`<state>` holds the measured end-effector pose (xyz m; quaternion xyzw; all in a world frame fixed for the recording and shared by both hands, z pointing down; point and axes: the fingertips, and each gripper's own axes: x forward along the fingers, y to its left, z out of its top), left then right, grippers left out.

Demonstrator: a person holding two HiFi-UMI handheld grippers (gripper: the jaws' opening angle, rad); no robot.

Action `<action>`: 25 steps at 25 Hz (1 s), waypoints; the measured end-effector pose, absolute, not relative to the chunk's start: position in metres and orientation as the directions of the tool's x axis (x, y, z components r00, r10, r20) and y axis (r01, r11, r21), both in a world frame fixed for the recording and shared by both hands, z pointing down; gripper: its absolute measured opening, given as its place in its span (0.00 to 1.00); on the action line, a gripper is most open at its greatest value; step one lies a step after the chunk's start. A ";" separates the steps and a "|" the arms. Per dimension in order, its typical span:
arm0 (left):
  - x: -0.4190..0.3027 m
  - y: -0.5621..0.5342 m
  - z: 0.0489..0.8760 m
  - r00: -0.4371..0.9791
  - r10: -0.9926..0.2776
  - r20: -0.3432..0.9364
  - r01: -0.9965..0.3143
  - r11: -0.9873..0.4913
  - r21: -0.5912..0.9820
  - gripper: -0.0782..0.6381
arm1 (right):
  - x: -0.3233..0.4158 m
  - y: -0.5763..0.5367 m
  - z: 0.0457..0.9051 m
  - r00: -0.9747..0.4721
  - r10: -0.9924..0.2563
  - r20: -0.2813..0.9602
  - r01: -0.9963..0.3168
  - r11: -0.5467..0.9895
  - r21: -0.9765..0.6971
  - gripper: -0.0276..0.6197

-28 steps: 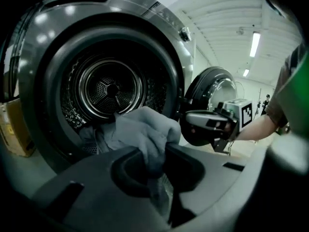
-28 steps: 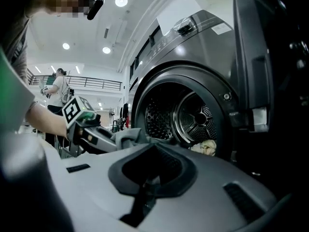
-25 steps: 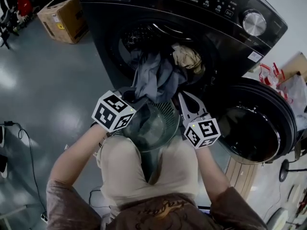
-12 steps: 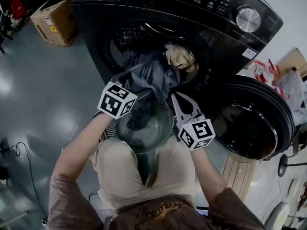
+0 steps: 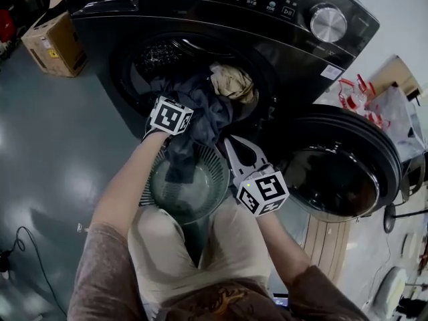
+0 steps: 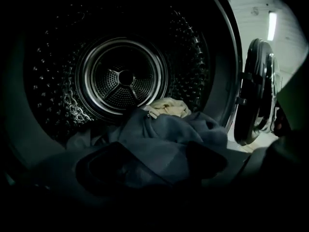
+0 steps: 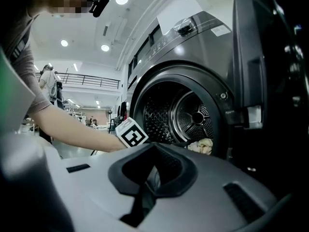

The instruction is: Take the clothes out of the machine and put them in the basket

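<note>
A black front-loading machine (image 5: 221, 5) stands open. A blue-grey garment (image 5: 204, 112) and a beige cloth (image 5: 231, 82) spill from its drum (image 6: 123, 76). One dark piece (image 5: 177, 162) hangs down into the round green basket (image 5: 150, 196) between my knees. My left gripper (image 6: 154, 166) reaches into the machine's mouth, and its marker cube (image 5: 171, 115) shows there. Its jaws are opening wide over the blue-grey garment (image 6: 159, 139), which lies between them unpressed. My right gripper (image 5: 234, 154) hovers beside the basket, shut with nothing in it.
The machine's round door (image 5: 341, 172) hangs open to the right, close to my right gripper. A cardboard box (image 5: 47, 42) stands at far left on the grey floor. Red-and-white bags (image 5: 354, 95) lie at right. A cable (image 5: 20, 239) runs over the floor at lower left.
My left gripper has left the basket, moved up into the machine's mouth and opened its jaws. The dark piece now hangs into the basket. The right gripper has stayed put.
</note>
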<state>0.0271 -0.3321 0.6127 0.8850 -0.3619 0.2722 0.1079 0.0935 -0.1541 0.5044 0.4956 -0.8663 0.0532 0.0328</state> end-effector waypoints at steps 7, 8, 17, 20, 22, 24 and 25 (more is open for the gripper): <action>0.027 -0.339 0.627 0.562 -0.574 0.596 -0.701 -0.712 -0.024 0.53 | 0.098 -0.151 0.504 -0.503 -0.858 0.109 -0.865 0.499 -0.059 0.04; 0.026 -0.338 0.626 0.567 -0.569 0.595 -0.703 -0.711 -0.011 0.45 | 0.100 -0.150 0.502 -0.499 -0.860 0.107 -0.866 0.496 -0.059 0.04; 0.023 -0.281 0.599 0.679 -0.475 0.560 -0.631 -0.767 0.114 0.23 | 0.108 -0.148 0.503 -0.494 -0.863 0.107 -0.870 0.490 -0.063 0.04; 0.016 -0.234 0.587 0.706 -0.414 0.575 -0.556 -0.827 0.087 0.23 | 0.103 -0.148 0.504 -0.512 -0.852 0.108 -0.859 0.508 -0.063 0.04; 0.007 -0.205 0.578 0.723 -0.390 0.570 -0.532 -0.841 0.099 0.23 | 0.101 -0.147 0.503 -0.520 -0.848 0.106 -0.854 0.515 -0.067 0.04; -0.002 -0.179 0.570 0.739 -0.376 0.559 -0.518 -0.848 0.115 0.22 | 0.099 -0.147 0.503 -0.525 -0.845 0.103 -0.851 0.520 -0.073 0.04; -0.006 -0.168 0.565 0.743 -0.372 0.557 -0.512 -0.851 0.115 0.22 | 0.098 -0.147 0.503 -0.529 -0.843 0.102 -0.849 0.524 -0.075 0.04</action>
